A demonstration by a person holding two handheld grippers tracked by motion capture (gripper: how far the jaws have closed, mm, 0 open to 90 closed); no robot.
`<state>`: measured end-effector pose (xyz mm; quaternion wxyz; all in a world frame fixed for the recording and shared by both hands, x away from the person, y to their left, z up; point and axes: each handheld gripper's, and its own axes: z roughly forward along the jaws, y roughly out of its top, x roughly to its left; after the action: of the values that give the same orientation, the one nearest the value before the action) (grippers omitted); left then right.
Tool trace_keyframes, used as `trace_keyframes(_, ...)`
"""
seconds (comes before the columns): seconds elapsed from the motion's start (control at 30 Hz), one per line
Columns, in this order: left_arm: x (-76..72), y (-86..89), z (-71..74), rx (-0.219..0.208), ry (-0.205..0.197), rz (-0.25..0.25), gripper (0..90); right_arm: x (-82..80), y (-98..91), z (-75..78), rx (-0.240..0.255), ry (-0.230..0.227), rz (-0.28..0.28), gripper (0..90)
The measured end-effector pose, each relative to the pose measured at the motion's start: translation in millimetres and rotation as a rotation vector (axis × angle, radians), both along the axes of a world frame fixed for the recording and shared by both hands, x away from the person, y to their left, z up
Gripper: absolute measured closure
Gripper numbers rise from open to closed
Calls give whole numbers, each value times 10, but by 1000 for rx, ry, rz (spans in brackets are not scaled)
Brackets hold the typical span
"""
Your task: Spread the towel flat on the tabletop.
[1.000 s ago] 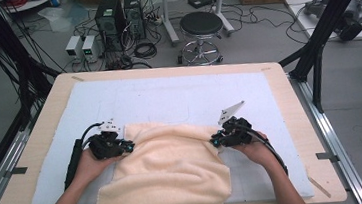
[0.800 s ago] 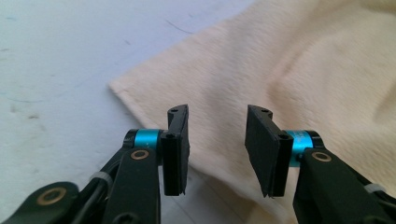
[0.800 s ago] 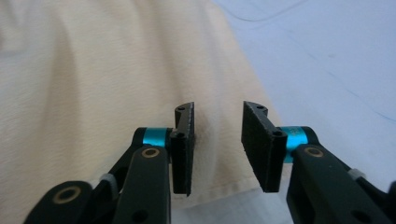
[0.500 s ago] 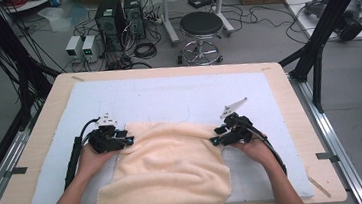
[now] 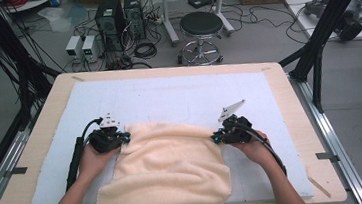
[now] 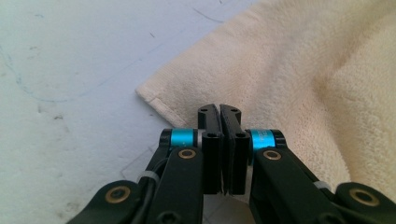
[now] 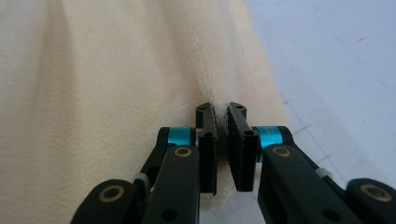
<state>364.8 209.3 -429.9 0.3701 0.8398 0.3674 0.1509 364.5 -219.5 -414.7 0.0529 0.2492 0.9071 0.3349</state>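
Lying rumpled on the near half of the white mat (image 5: 168, 98), the cream towel (image 5: 171, 173) hangs its front edge over the table edge (image 5: 33, 96). It looks soft, light and limp, likely to sag between holds, so its far corners suit gripping. Both jaw pairs have just been closing: the left gripper (image 6: 219, 112) pinches the hem near one corner, the right gripper (image 7: 220, 109) a raised fold.

So the high view sits above the near edge, looking forward and down over the whole pale wooden bench (image 5: 288, 86). Each gripper view rides right up close, peering along its own black jaws. All three share the fluffy cream terry towel (image 5: 175, 168) (image 6: 299, 70) (image 7: 102, 84).
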Motion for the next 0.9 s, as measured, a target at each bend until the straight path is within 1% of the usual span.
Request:
trace_keyframes(0.03,13,11,21,-17,3,7,875,13,-25,41,6,-5,-3,839)
trace_keyframes(0.13,52,16,89,-35,-4,1,875,57,-57,180,19,-19,-9,841)
trace_keyframes(0.17,62,17,106,-51,1,-10,875,65,-59,207,22,-36,-9,841)
trace_keyframes(0.23,79,29,98,-89,30,-38,861,92,-57,230,22,-34,-6,841)
trace_keyframes(0.27,81,28,80,-103,44,-56,832,103,-61,217,16,-27,-4,841)
trace_keyframes(0.3,83,25,71,-110,53,-69,755,118,-60,179,2,-14,-8,841)
trace_keyframes(0.33,85,9,57,-126,68,-88,678,123,-61,151,-2,-13,-6,841)
trace_keyframes(0.37,86,-7,49,-132,74,-105,609,131,-61,105,-5,-9,-7,841)
trace_keyframes(0.43,78,-53,35,-139,67,-139,556,144,-55,41,-19,0,-10,840)
trace_keyframes(0.5,74,-97,15,-133,59,-161,503,157,-39,7,-32,4,-12,839)
trace_keyframes(0.57,70,-143,-13,-118,68,-178,499,159,-22,3,-31,5,-17,838)
trace_keyframes(0.6,69,-162,-29,-111,74,-194,497,162,-12,-2,-32,0,-15,837)
trace_keyframes(0.63,63,-187,-46,-101,77,-207,495,161,-4,-4,-35,5,-14,837)
trace_keyframes(0.67,59,-206,-59,-80,74,-206,513,165,0,-14,-37,8,-14,837)
trace_keyframes(0.7,60,-212,-65,-62,70,-203,559,168,2,-21,-39,7,-14,837)
trace_keyframes(0.73,65,-209,-67,-55,65,-190,606,168,1,-22,-39,7,-13,836)
trace_keyframes(0.77,69,-195,-58,-45,61,-188,699,167,0,-21,-39,6,-11,837)
trace_keyframes(0.8,72,-187,-54,-46,62,-184,785,164,0,-19,-37,8,-9,837)
trace_keyframes(0.83,72,-175,-46,-43,71,-176,814,159,3,-17,-31,12,-10,837)
trace_keyframes(0.87,68,-170,-39,-35,70,-173,827,145,17,-10,-30,17,-9,837)
trace_keyframes(0.9,58,-172,-29,-32,66,-173,834,132,35,-4,-32,12,2,837)
